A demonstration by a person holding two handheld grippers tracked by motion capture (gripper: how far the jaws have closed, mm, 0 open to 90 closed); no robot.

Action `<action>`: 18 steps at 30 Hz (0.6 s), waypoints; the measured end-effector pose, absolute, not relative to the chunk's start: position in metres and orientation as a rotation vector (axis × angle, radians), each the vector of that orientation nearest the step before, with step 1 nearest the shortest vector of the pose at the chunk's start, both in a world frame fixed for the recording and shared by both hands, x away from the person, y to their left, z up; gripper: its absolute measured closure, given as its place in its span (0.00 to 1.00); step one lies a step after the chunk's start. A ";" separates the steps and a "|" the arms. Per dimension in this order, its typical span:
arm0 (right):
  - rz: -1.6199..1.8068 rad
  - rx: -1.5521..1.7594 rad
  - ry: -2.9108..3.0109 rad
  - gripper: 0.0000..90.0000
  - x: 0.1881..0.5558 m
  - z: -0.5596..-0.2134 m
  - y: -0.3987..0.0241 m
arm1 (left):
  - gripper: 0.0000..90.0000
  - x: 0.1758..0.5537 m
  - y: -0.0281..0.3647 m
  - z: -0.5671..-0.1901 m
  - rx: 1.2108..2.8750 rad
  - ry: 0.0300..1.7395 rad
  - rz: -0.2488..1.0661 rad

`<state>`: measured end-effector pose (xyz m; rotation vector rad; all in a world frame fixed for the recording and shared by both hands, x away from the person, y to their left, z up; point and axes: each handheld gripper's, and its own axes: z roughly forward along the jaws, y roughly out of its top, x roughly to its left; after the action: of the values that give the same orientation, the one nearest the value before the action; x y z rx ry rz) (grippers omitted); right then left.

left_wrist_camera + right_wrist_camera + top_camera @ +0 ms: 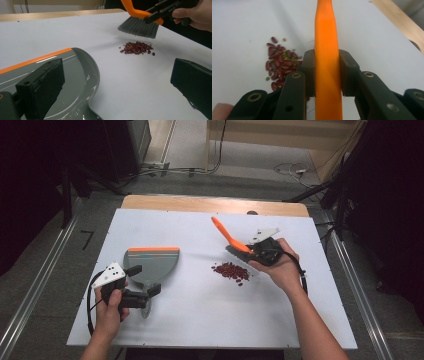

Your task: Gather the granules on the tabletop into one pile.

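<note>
Right tool (260, 251) clamps the orange brush (231, 239) tilted above the beans (231, 270); left tool (144, 281) gapes wide.

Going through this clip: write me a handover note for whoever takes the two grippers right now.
Right gripper: shut on the brush handle, bristles lifted just beyond the beans.
Left gripper: fingers open, either side of the dustpan handle; no grip visible.
Beans: one small pile on the table, between brush and dustpan, apart from both.
Done: brush picked up and brought to the pile.
Left: grip the dustpan, bring its orange lip to the pile, sweep the beans in.
</note>
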<state>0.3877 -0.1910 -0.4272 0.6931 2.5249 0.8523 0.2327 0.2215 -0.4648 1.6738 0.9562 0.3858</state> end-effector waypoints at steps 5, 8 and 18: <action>0.790 0.976 2.426 0.77 0.376 -0.430 -0.198 | 0.00 0.233 0.221 -0.464 1.676 0.955 0.385; 0.713 1.078 2.351 0.77 0.372 -0.441 -0.197 | 0.00 0.233 0.220 -0.464 1.678 0.955 0.385; 0.792 1.261 2.335 0.77 0.370 -0.443 -0.170 | 0.00 0.233 0.220 -0.465 1.679 0.955 0.386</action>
<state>0.3699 -0.1701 -0.4427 1.2611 2.3346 0.7919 0.2331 0.2198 -0.4648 1.6794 0.9546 0.3858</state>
